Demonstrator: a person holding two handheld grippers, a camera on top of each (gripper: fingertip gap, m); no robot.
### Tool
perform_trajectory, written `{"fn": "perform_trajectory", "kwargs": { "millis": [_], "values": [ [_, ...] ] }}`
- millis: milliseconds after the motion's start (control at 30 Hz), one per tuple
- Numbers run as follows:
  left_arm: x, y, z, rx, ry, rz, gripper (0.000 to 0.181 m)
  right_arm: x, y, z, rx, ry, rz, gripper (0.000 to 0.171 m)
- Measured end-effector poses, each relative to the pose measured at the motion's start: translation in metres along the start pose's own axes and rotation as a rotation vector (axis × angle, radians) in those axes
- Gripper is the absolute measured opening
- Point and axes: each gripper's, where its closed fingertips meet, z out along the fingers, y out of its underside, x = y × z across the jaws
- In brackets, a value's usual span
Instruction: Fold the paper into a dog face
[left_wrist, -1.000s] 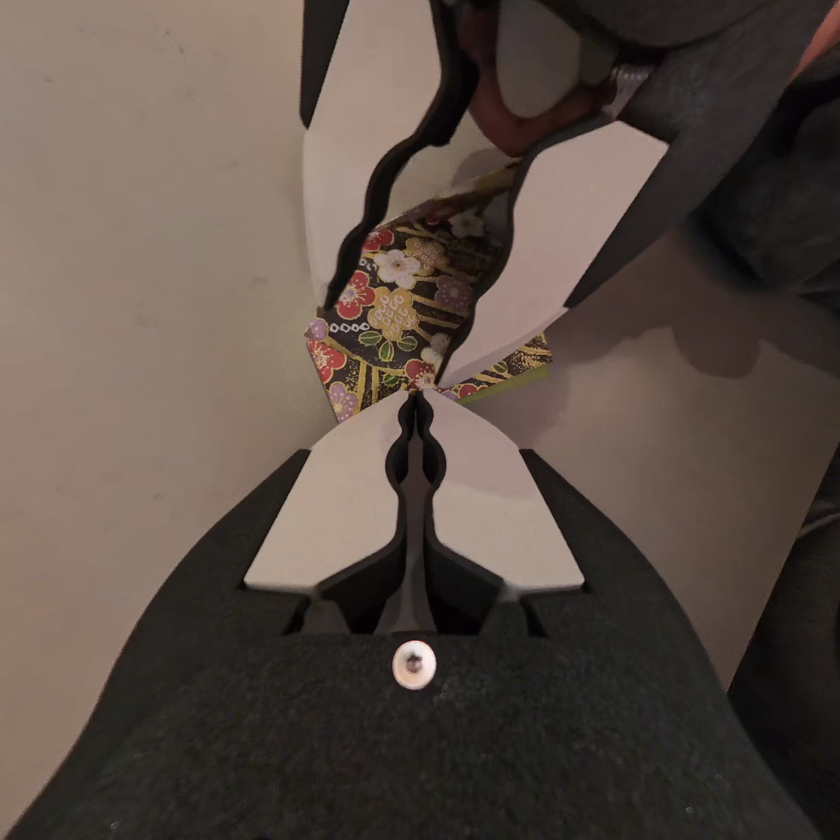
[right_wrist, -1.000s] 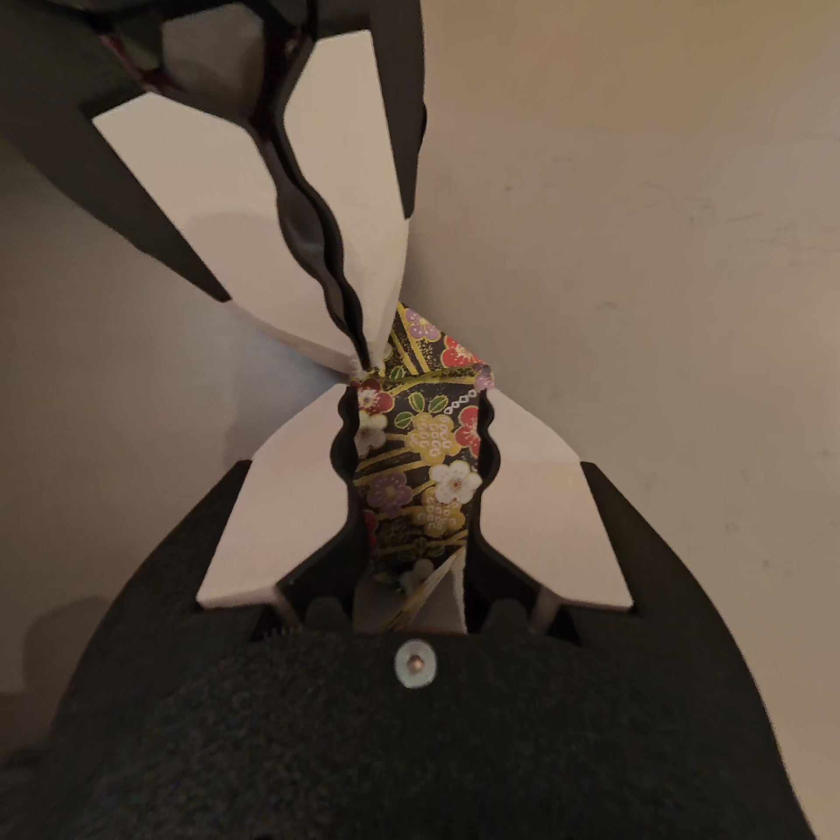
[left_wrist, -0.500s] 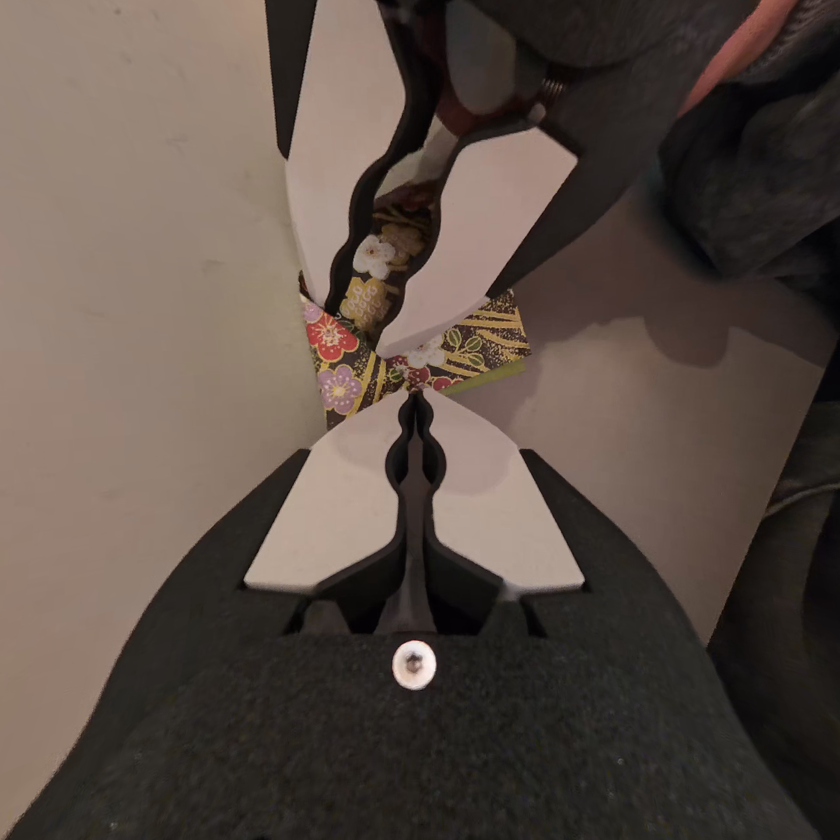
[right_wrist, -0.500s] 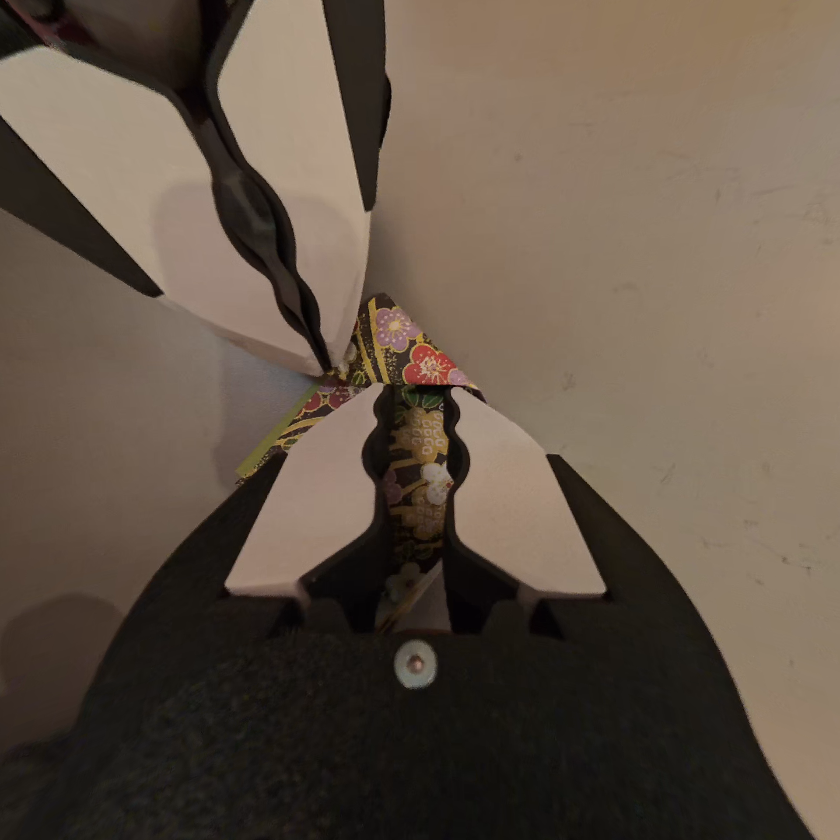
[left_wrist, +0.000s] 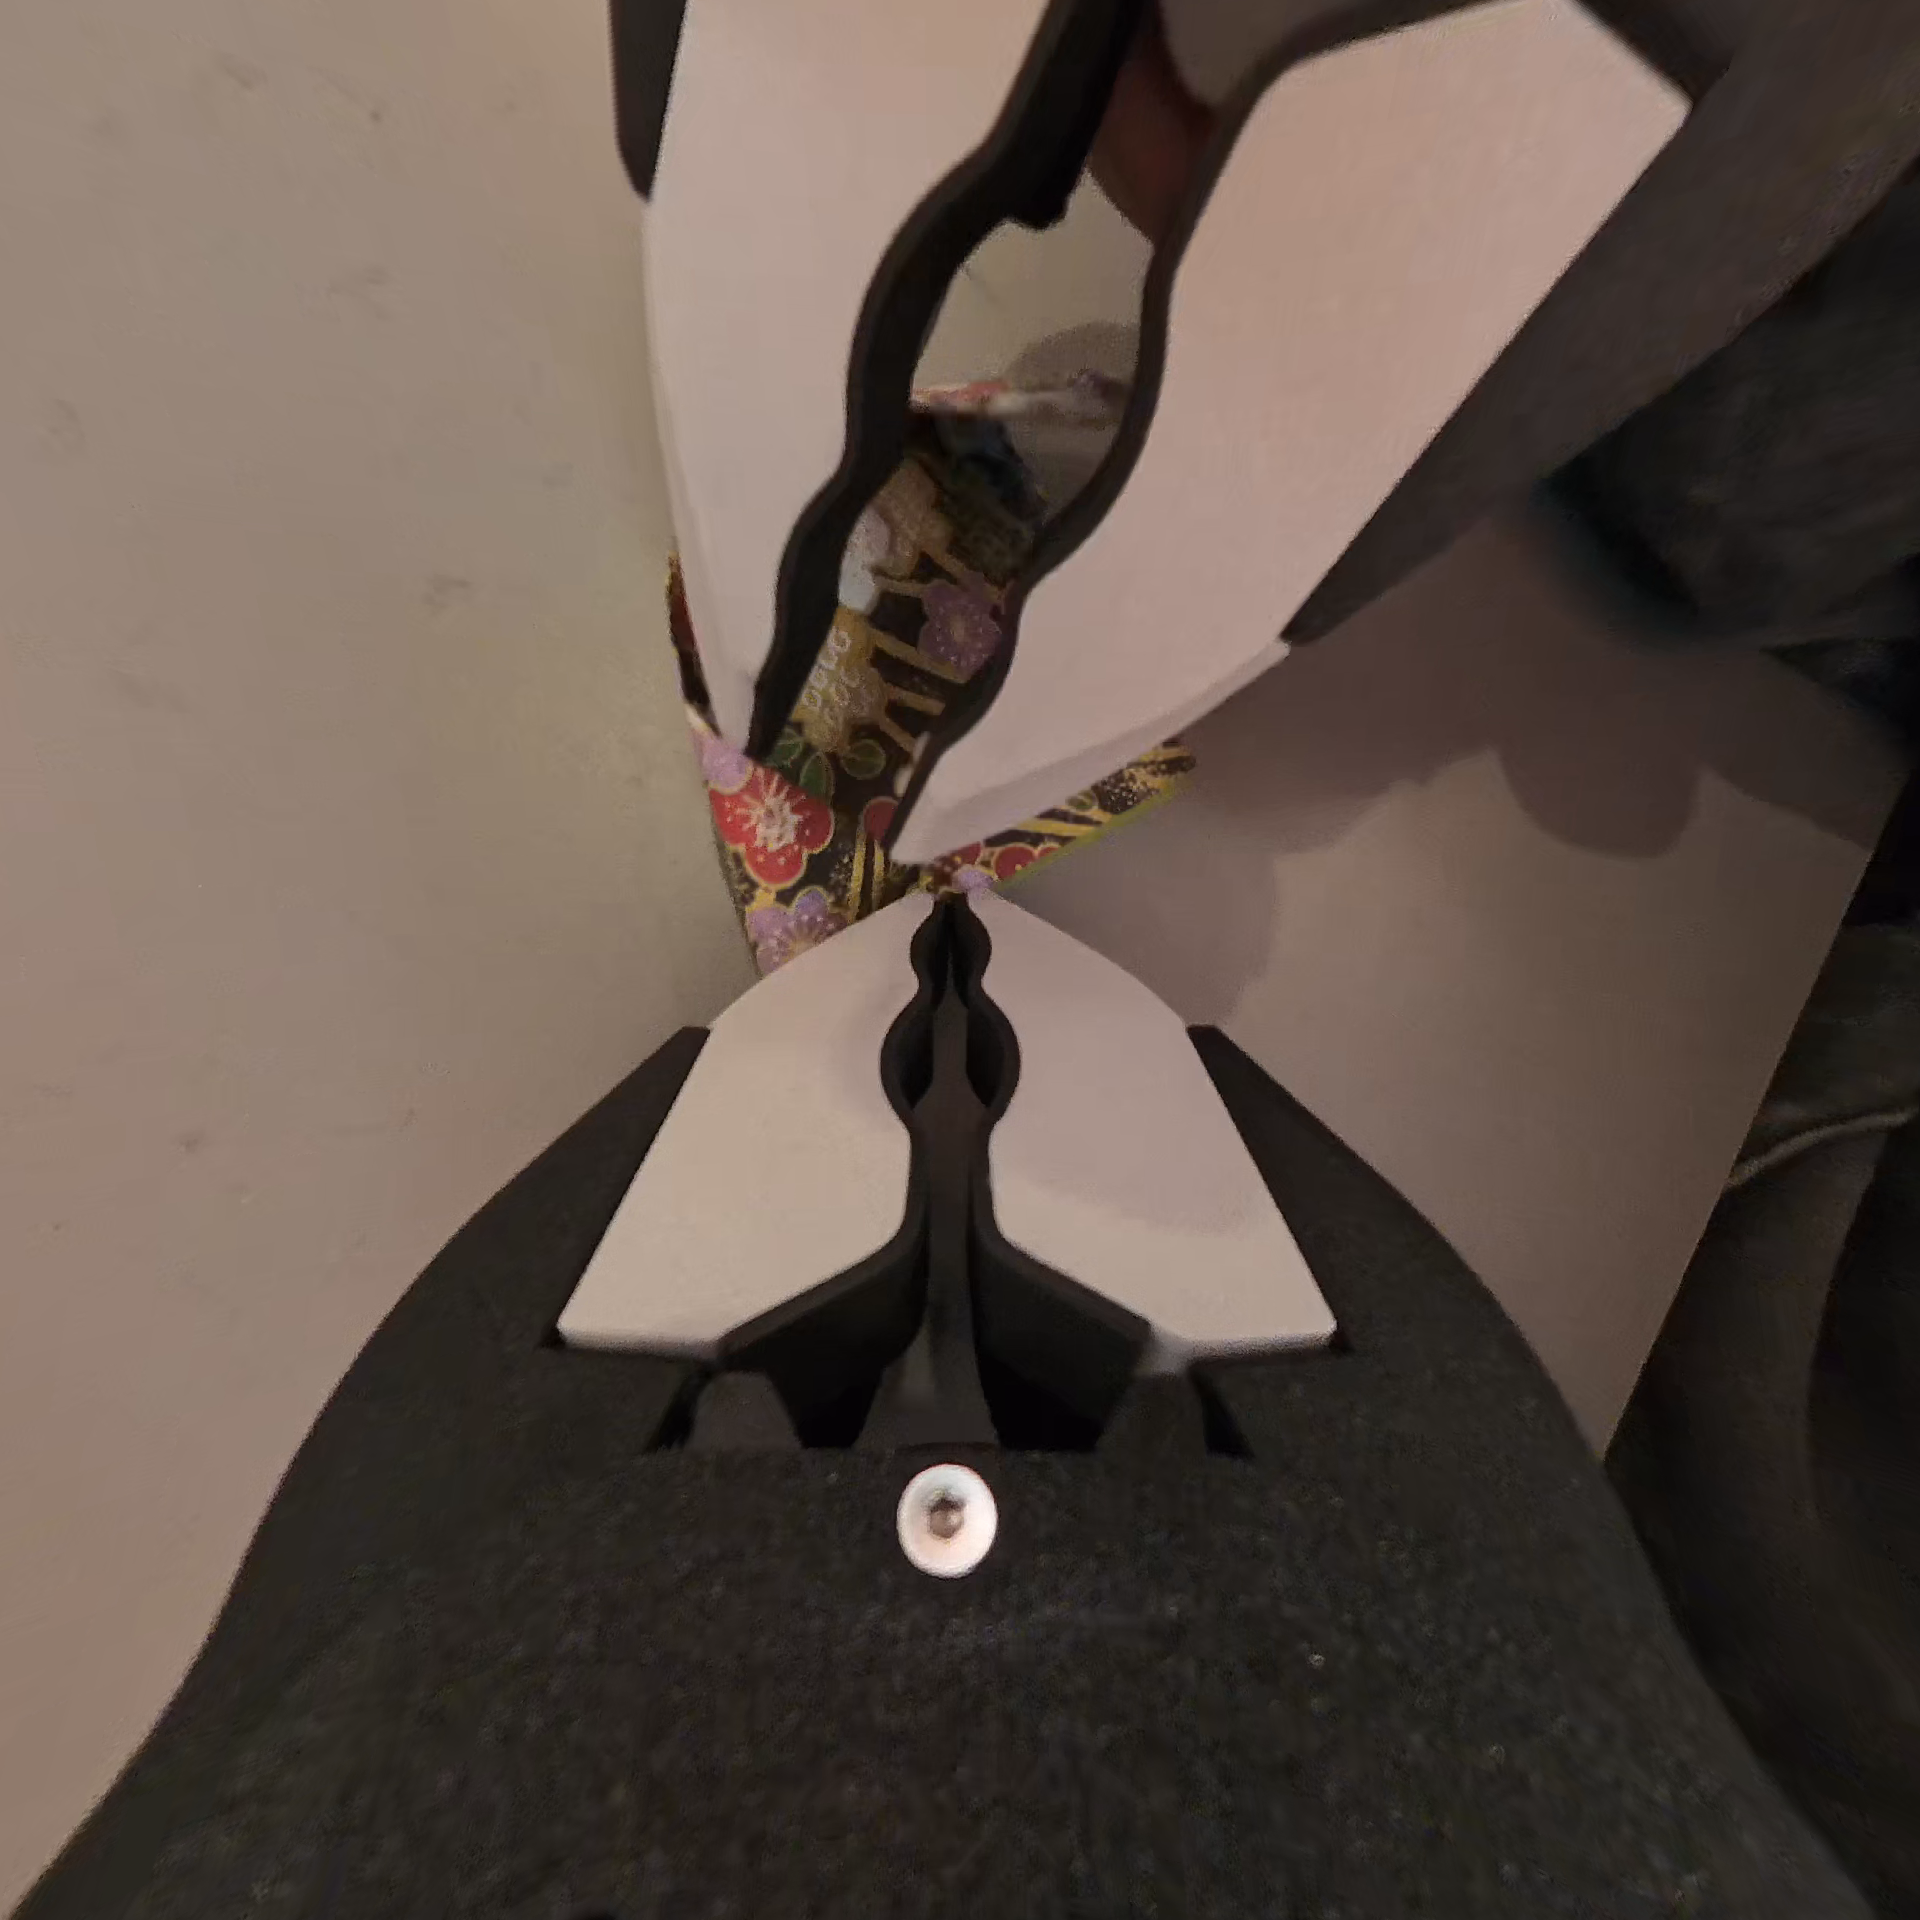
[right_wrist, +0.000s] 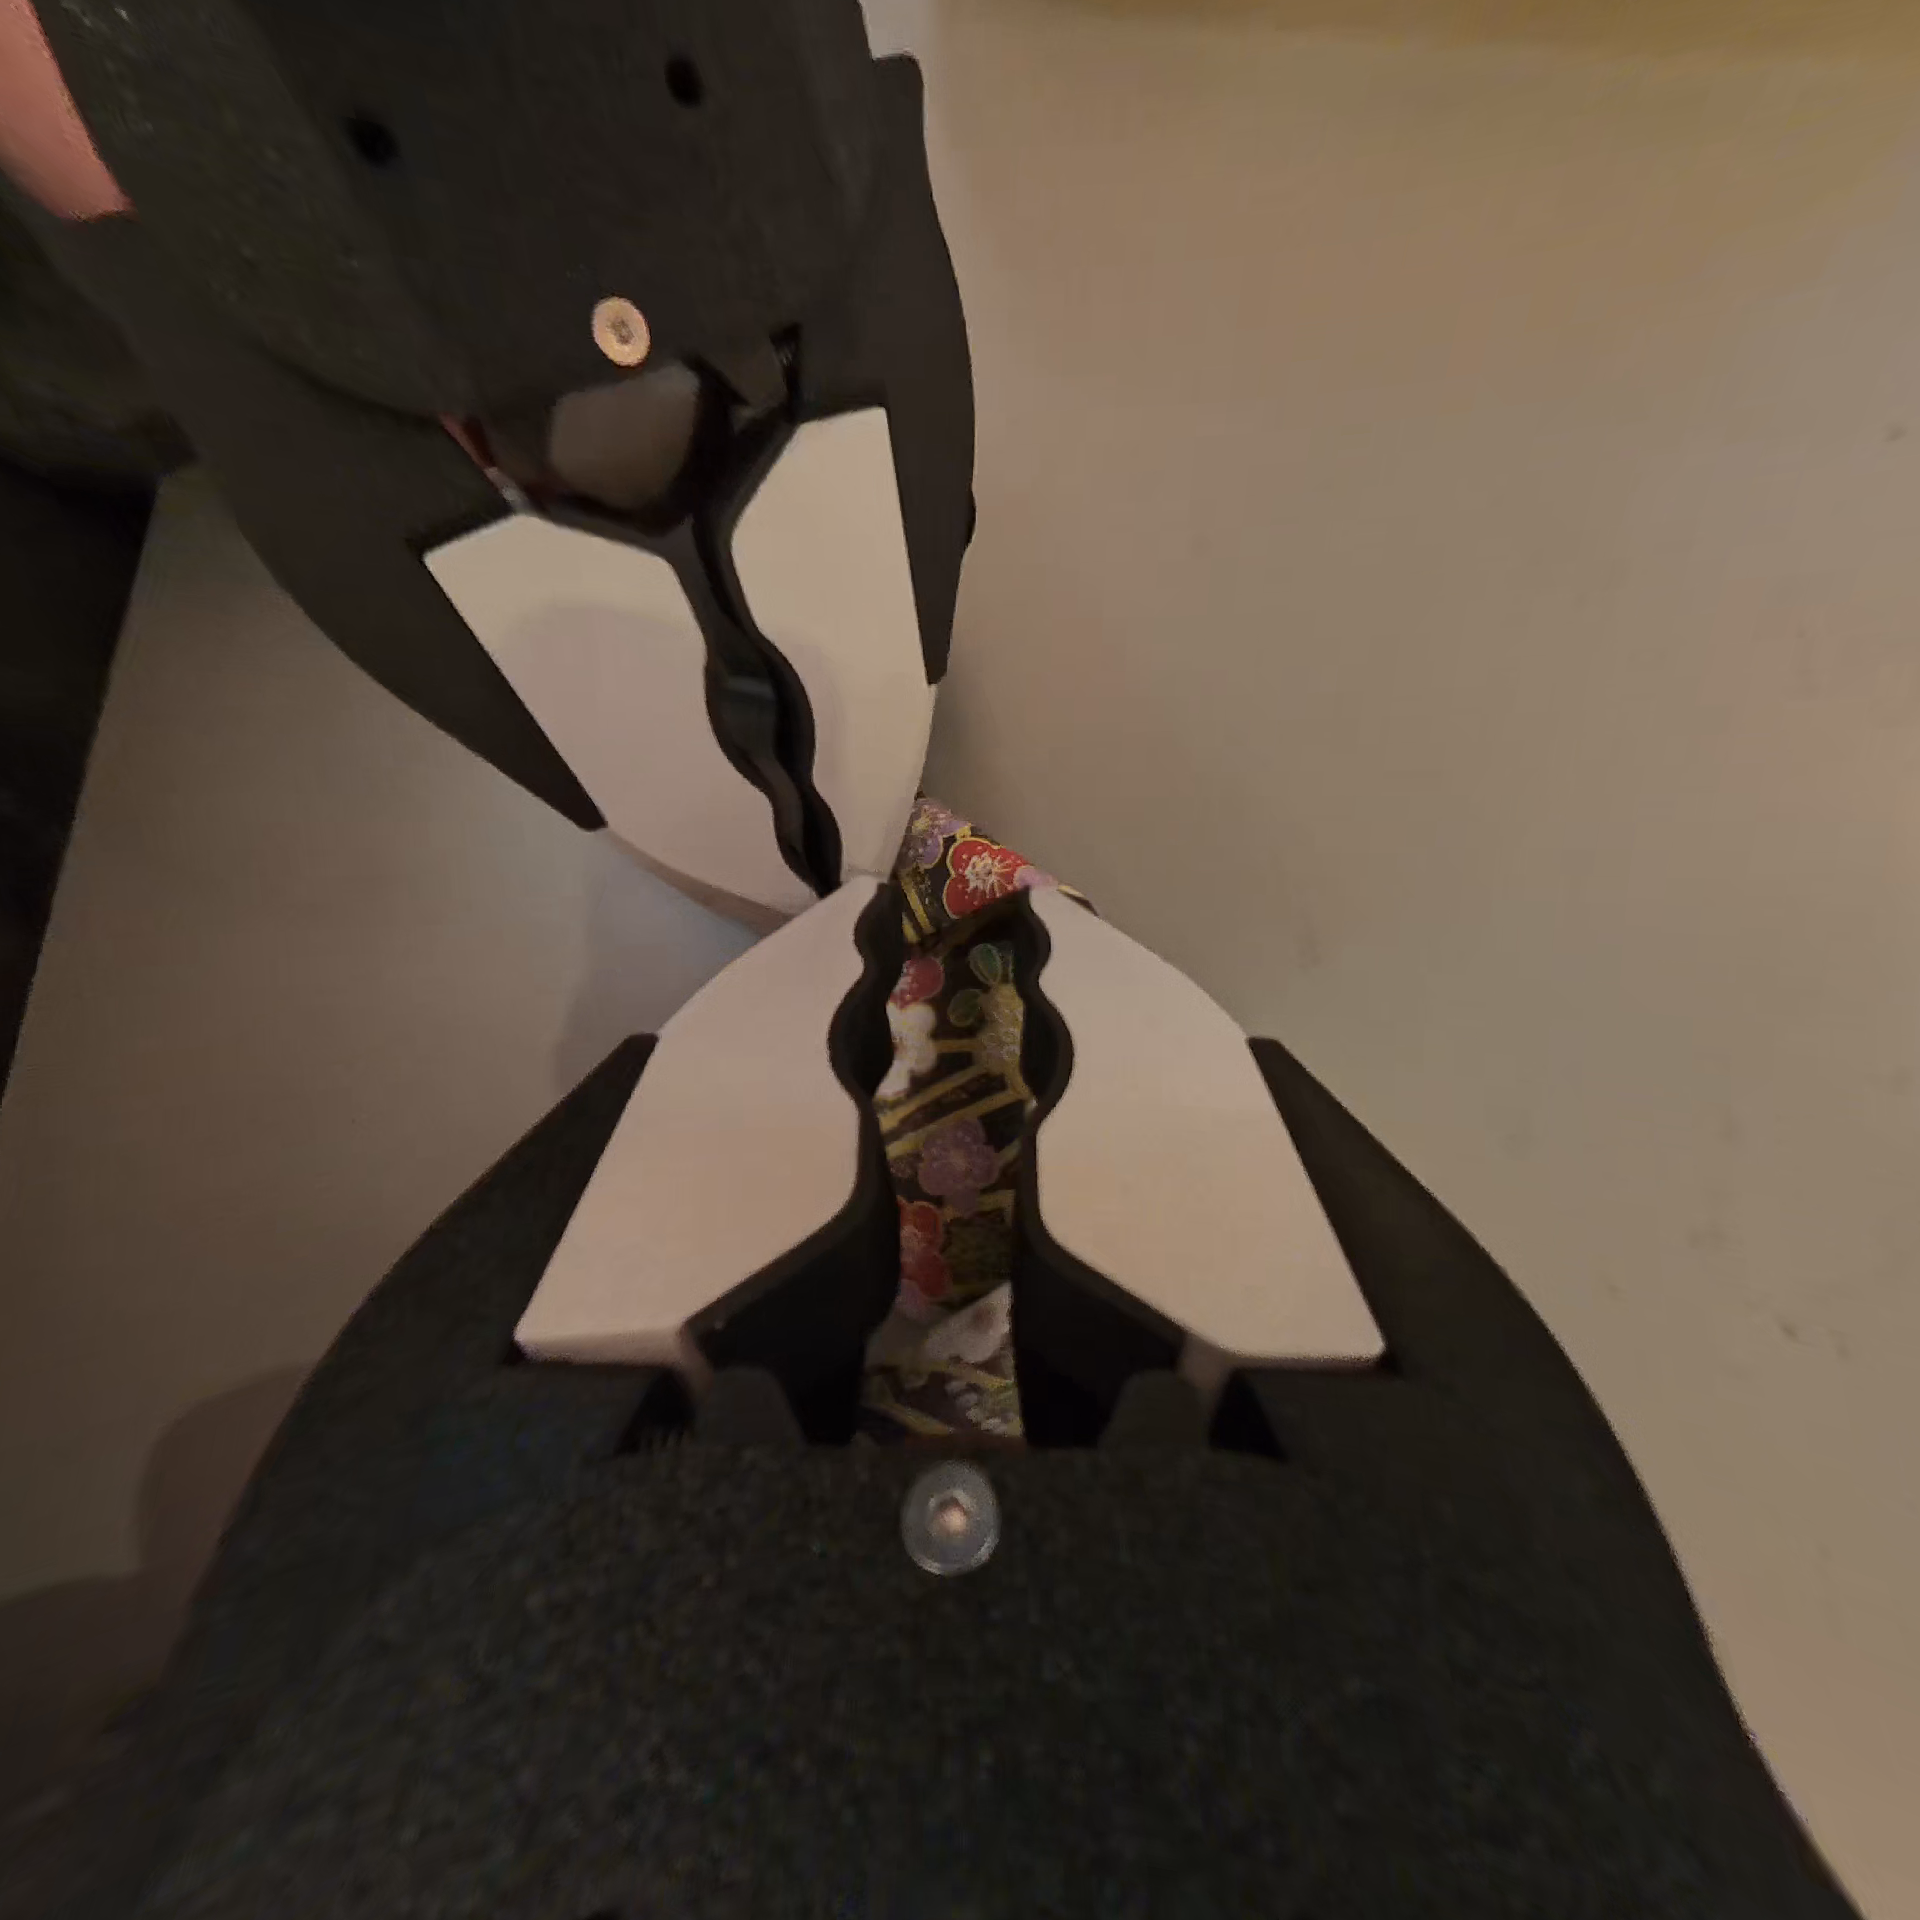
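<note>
Between the right gripper (right_wrist: 951, 914) fingers, only its view shows paper (right_wrist: 951, 1153) running deep.

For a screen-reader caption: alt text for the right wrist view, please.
Right claw, slightly parted, straddles a dark flower-patterned folded paper above a pale table. The left claw, shut, meets the paper's far corner from the upper left.

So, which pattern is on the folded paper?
Folded paper: black with gold lines and red, purple, white flowers; right wrist view.
</note>
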Motion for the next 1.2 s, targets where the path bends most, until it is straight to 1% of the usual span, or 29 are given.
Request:
{"fn": "perform_trajectory", "kwargs": {
  "millis": [67, 100, 233, 300, 333, 400, 500, 600, 867, 1200],
  "values": [
    [0.0, 0.0, 0.0, -0.002, 0.002, -0.001, 0.0, 0.003, 0.001, 0.005, -0.017, 0.012, -0.004, 0.018],
    [0.0, 0.0, 0.0, -0.004, 0.002, -0.003, 0.0, 0.005, 0.003, 0.005, -0.038, 0.023, -0.002, 0.015],
    [0.001, 0.001, 0.001, -0.007, 0.002, -0.002, 0.0, 0.009, 0.008, -0.012, -0.105, 0.075, -0.003, 0.013],
    [0.001, 0.001, 0.001, -0.009, 0.004, -0.004, 0.0, 0.006, -0.002, -0.02, -0.064, 0.072, -0.011, 0.011],
    [0.001, 0.0, 0.001, -0.009, 0.005, -0.004, 0.0, 0.001, -0.009, -0.02, -0.027, 0.041, -0.013, 0.007],
    [0.001, 0.0, 0.001, -0.009, 0.007, -0.003, 0.0, -0.008, -0.016, -0.009, 0.004, -0.024, -0.021, 0.003],
    [0.001, 0.0, 0.002, -0.01, 0.007, -0.005, 0.0, -0.002, -0.004, 0.012, -0.061, -0.031, -0.014, 0.0],
    [0.002, 0.0, 0.002, -0.009, 0.005, -0.008, 0.0, 0.003, 0.004, 0.022, -0.084, -0.032, 0.008, 0.0],
    [0.0, -0.001, 0.003, -0.011, -0.004, -0.008, 0.0, 0.012, 0.014, 0.026, -0.11, -0.001, 0.014, 0.0],
    [0.0, -0.001, 0.003, -0.012, -0.011, -0.011, 0.0, 0.016, 0.015, 0.025, -0.081, 0.0, 0.056, 0.0]
  ]
}}
